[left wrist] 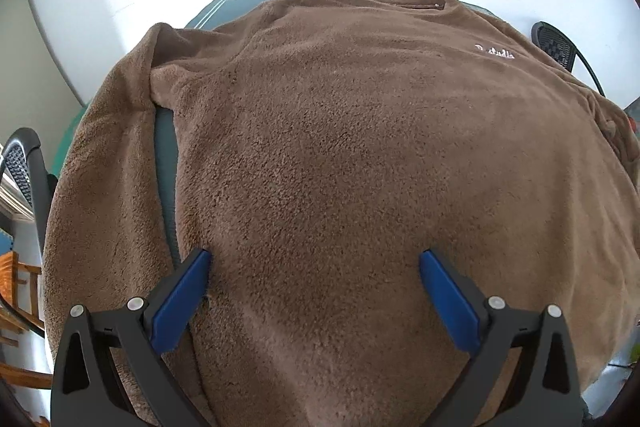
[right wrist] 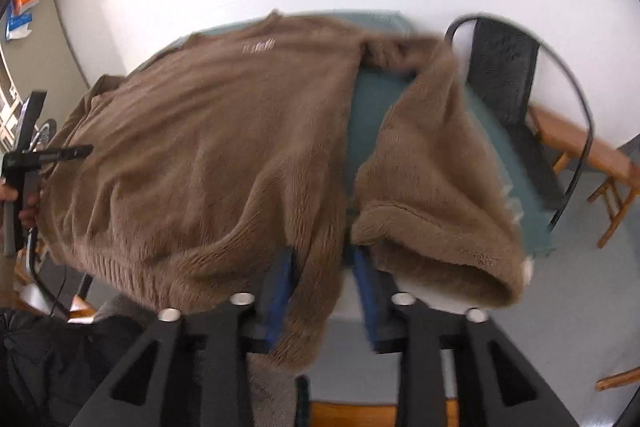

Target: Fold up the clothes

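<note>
A fluffy brown sweater (left wrist: pixel 340 147) lies front up on a teal mat (left wrist: pixel 166 167), its neck at the far side and small white lettering on the chest. My left gripper (left wrist: pixel 314 255) hovers open over the lower body, its blue pads wide apart and nothing pinched. In the right wrist view the sweater (right wrist: pixel 200 147) has its near hem corner hanging between the pads of my right gripper (right wrist: pixel 322 251). A gap shows beside the right pad, so the jaws stand open around the cloth. One sleeve (right wrist: pixel 432 167) is bunched on the mat (right wrist: pixel 368 115) to the right.
A black mesh chair (right wrist: pixel 504 67) stands behind the table's right side, with wooden furniture (right wrist: pixel 580 143) beyond it. Another black chair (left wrist: pixel 24 163) and a wooden frame (left wrist: pixel 16 291) stand to the left. The other sleeve (left wrist: pixel 100 187) droops over the mat's left edge.
</note>
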